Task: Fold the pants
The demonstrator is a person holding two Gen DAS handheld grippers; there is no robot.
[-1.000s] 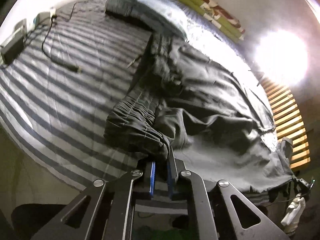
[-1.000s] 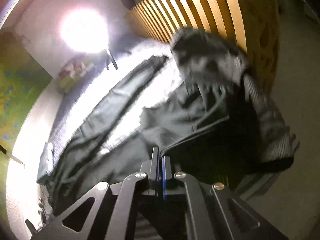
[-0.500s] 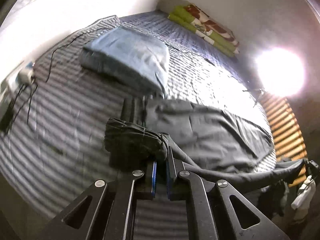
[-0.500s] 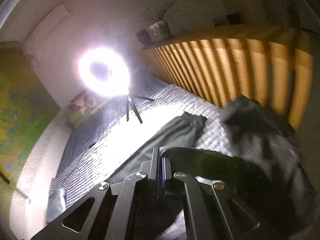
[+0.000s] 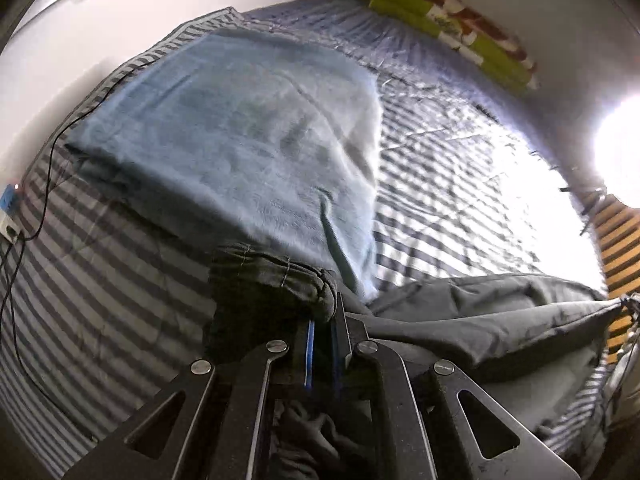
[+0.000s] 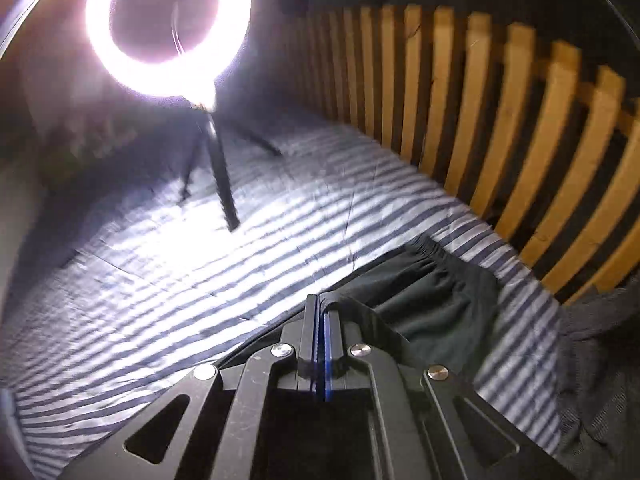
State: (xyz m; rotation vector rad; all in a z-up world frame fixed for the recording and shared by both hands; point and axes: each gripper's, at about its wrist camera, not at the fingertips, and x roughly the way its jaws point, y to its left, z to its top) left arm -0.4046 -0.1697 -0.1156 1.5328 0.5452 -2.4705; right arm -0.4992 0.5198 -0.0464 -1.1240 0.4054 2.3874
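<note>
The dark grey pants (image 5: 480,320) hang stretched between both grippers above the striped bed sheet (image 5: 460,184). My left gripper (image 5: 322,320) is shut on the gathered elastic waistband (image 5: 272,276), which bunches over its fingertips, and the cloth runs off to the right. In the right wrist view my right gripper (image 6: 320,312) is shut on a thin edge of the pants (image 6: 432,300). A ruched elastic end of them lies on the sheet (image 6: 240,280) just beyond the fingers. The rest of the pants is hidden under the gripper bodies.
A folded blue blanket (image 5: 240,140) lies ahead of the left gripper. A green and red bundle (image 5: 460,28) sits by the far wall. A ring light (image 6: 168,24) on a tripod (image 6: 220,176) stands on the bed. Wooden slats (image 6: 500,120), another dark garment (image 6: 600,360) and a cable (image 5: 52,152) border it.
Both grippers have carried the pants across the bed, pulling them out long. The left view now faces the blue blanket. The right view has dropped toward the sheet near the ring light.
</note>
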